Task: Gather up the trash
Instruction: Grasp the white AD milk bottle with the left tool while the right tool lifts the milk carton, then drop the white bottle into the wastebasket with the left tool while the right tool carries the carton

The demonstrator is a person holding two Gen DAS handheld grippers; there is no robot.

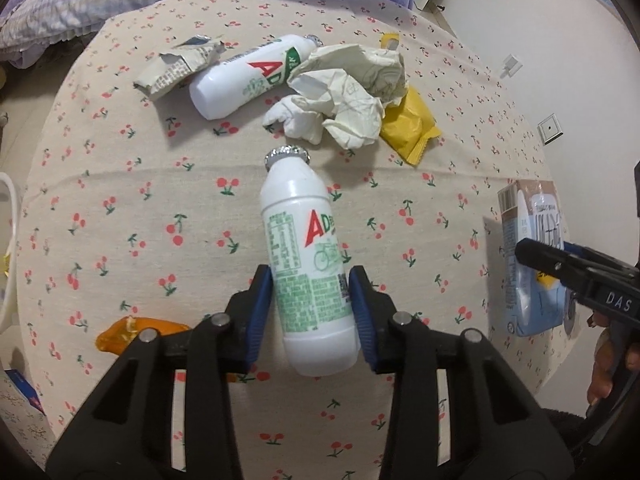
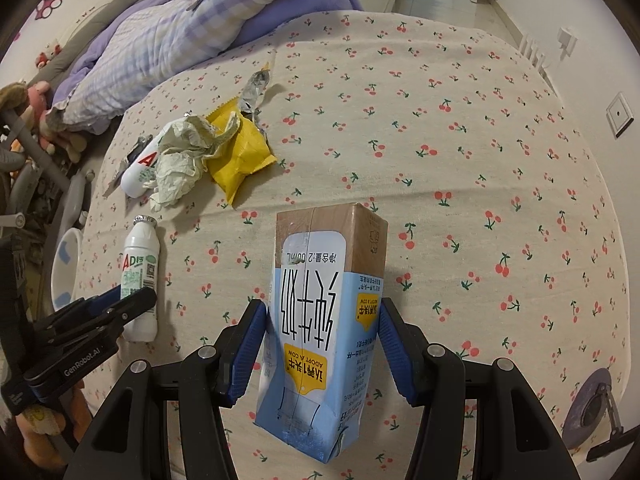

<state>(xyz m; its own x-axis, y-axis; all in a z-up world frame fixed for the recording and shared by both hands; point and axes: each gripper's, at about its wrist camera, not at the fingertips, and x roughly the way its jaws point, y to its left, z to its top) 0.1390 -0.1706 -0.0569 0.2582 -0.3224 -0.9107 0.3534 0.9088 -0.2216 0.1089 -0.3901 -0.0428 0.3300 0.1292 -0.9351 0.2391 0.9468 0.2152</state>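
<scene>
My left gripper (image 1: 312, 288) is shut on a white AD milk bottle (image 1: 308, 256) with a foil cap, its blue pads against both sides. My right gripper (image 2: 322, 332) is shut on a blue and brown milk carton (image 2: 324, 320). The carton also shows at the right of the left wrist view (image 1: 528, 256), and the bottle at the left of the right wrist view (image 2: 140, 276). On the cherry-print cloth lie a second AD bottle (image 1: 248, 76), crumpled white paper (image 1: 344, 96), a yellow wrapper (image 1: 408, 120) and a torn paper wrapper (image 1: 176, 68).
An orange wrapper (image 1: 120, 334) lies left of my left gripper. A white bowl (image 2: 64, 268) stands beyond the table's left edge. Purple checked bedding (image 2: 172, 40) is piled behind the table. A white wall with sockets is on the right.
</scene>
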